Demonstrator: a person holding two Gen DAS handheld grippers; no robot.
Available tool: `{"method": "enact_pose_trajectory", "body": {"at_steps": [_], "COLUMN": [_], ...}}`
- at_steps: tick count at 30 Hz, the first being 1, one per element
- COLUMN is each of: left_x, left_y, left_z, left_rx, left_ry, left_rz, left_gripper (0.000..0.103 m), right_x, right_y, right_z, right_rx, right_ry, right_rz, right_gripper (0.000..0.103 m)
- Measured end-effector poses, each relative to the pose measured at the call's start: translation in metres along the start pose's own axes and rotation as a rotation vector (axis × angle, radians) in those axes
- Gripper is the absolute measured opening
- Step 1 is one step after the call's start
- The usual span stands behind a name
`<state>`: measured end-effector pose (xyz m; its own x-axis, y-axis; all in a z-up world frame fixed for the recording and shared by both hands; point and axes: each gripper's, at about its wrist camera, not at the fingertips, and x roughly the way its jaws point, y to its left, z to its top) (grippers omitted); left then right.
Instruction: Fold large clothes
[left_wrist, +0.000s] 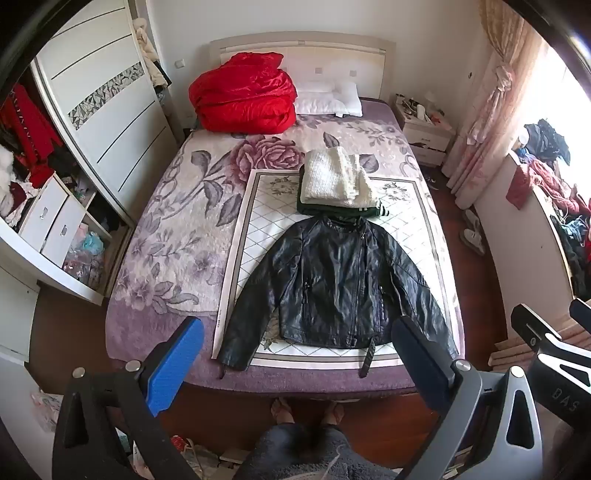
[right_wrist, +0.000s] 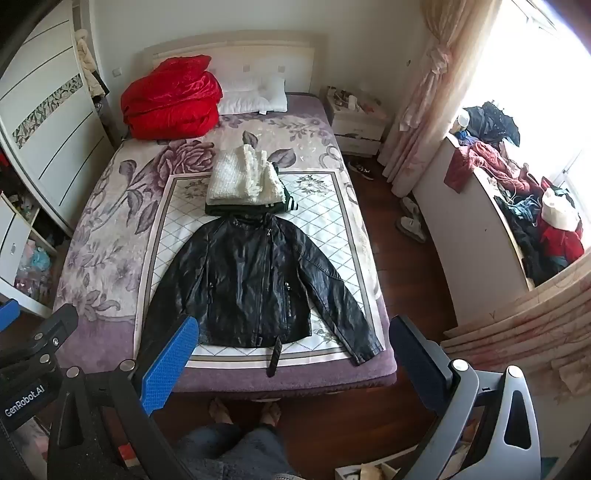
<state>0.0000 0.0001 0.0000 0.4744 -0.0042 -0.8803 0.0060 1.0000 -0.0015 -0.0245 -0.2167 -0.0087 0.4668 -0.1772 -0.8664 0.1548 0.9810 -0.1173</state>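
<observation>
Jacket (left_wrist: 338, 280) flat on bed (left_wrist: 155, 236)

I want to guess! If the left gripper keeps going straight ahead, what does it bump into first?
Probably the black leather jacket spread on the bed. The open left gripper points toward its hem, though depth is unclear.

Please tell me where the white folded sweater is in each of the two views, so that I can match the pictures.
Left wrist: the white sweater lies right of centre, upper middle, just above the black jacket collar.
Right wrist: the white sweater lies left of centre, upper middle, again just above the black jacket.
Shared landmark: the red quilt beside the pillow.
</observation>
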Motion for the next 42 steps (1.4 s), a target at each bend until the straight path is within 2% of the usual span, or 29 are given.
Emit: {"method": "enact_pose_trajectory", "body": {"at_steps": [33,42], "left_x": [0.001,-0.008], "left_y": [-0.001,-0.02], "left_z": [0.0,0.011], "left_rx": [-0.002,-0.001], "left_ry": [-0.007,-0.007], "left_rz": [-0.007,-0.008], "left_gripper": [0.103,0.103], "right_x": [-0.011,-0.015], "right_y": [0.002,0.006], "right_z": [-0.003,-0.003], "right_rx": [-0.002,-0.007], "right_ry": [-0.01,-0.01], "right_rz": [-0.001,-0.004], "right_gripper": [0.103,0.103]}}
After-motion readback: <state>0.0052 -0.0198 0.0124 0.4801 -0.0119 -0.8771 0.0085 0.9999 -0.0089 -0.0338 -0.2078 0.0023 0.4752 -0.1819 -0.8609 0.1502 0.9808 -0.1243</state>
